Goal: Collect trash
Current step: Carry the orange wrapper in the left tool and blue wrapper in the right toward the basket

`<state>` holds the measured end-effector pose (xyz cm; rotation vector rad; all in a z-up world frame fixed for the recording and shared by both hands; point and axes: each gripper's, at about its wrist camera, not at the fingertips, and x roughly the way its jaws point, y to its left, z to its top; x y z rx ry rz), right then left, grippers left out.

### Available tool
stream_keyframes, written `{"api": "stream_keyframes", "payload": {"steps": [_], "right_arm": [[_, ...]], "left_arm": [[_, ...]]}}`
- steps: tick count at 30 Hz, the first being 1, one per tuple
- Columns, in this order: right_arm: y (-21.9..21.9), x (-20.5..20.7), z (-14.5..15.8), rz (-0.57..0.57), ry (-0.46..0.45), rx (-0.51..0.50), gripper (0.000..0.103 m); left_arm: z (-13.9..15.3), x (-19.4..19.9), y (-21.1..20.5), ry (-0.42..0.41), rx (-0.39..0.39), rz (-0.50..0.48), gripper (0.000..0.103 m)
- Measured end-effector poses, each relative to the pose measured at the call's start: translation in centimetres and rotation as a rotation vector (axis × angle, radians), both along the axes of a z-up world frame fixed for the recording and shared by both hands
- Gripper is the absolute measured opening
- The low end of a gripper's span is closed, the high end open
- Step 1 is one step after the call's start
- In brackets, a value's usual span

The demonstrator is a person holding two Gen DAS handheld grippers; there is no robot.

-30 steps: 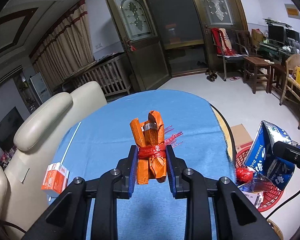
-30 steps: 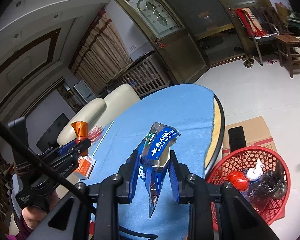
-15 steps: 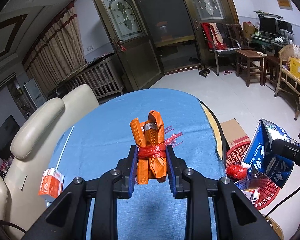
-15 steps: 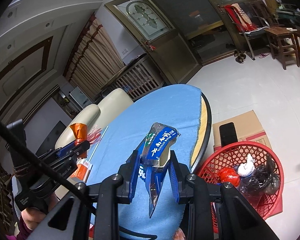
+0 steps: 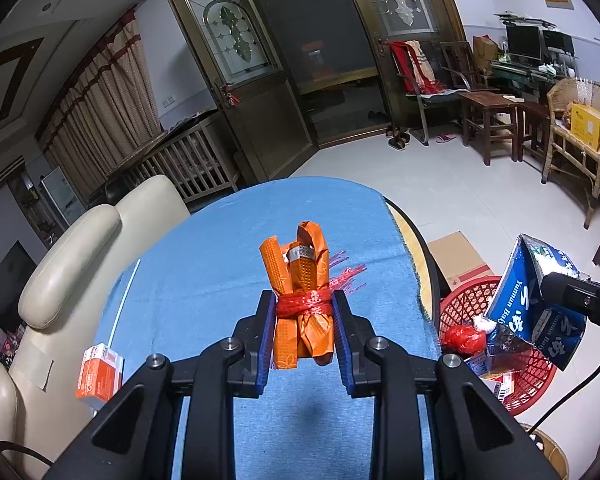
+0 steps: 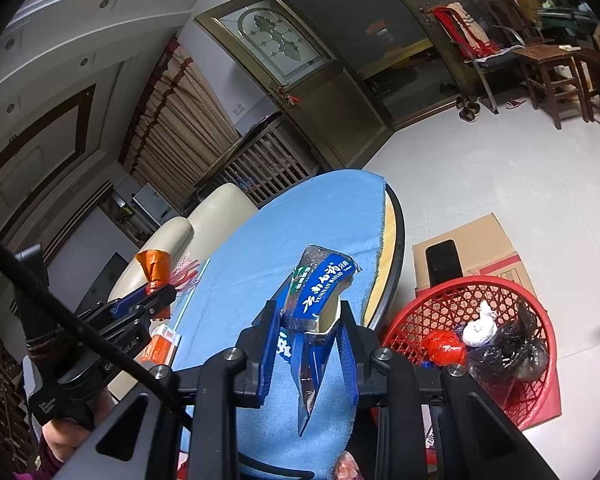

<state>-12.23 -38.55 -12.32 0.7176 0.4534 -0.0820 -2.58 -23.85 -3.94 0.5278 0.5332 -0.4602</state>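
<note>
My left gripper (image 5: 304, 304) is shut on an orange wrapper bundle (image 5: 300, 280) tied with red plastic, held above the blue tablecloth (image 5: 220, 256). My right gripper (image 6: 308, 316) is shut on a flattened blue toothpaste box (image 6: 320, 288), held near the table's right edge; the box also shows in the left wrist view (image 5: 536, 304), above the red basket (image 5: 528, 372). The red basket (image 6: 428, 312) stands on the floor to the right of the table and holds a red bag, a white wad and a black bag. The left gripper with its bundle (image 6: 154, 270) shows at the left of the right wrist view.
A small orange-and-white box (image 5: 100, 376) and a thin white stick (image 5: 122, 300) lie on the table's left side. A cream sofa (image 5: 60, 272) stands left of the table. A cardboard box (image 6: 484, 244) with a black phone on it sits behind the basket.
Both grippers have shifted slightly rightward toward the basket, each still holding its item. The basket appears closer and more fully in the right wrist view.
</note>
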Motion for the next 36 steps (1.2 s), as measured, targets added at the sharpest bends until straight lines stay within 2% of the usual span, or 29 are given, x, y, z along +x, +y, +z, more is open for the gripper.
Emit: {"api": "stream_keyframes", "payload": {"steps": [36], "right_arm": [[-1.9,-1.4,-0.6,-0.052,0.025,0.056,0.03]], "left_arm": [[-1.1,-0.7,-1.8,0.03,0.048,-0.056,0.03]]}}
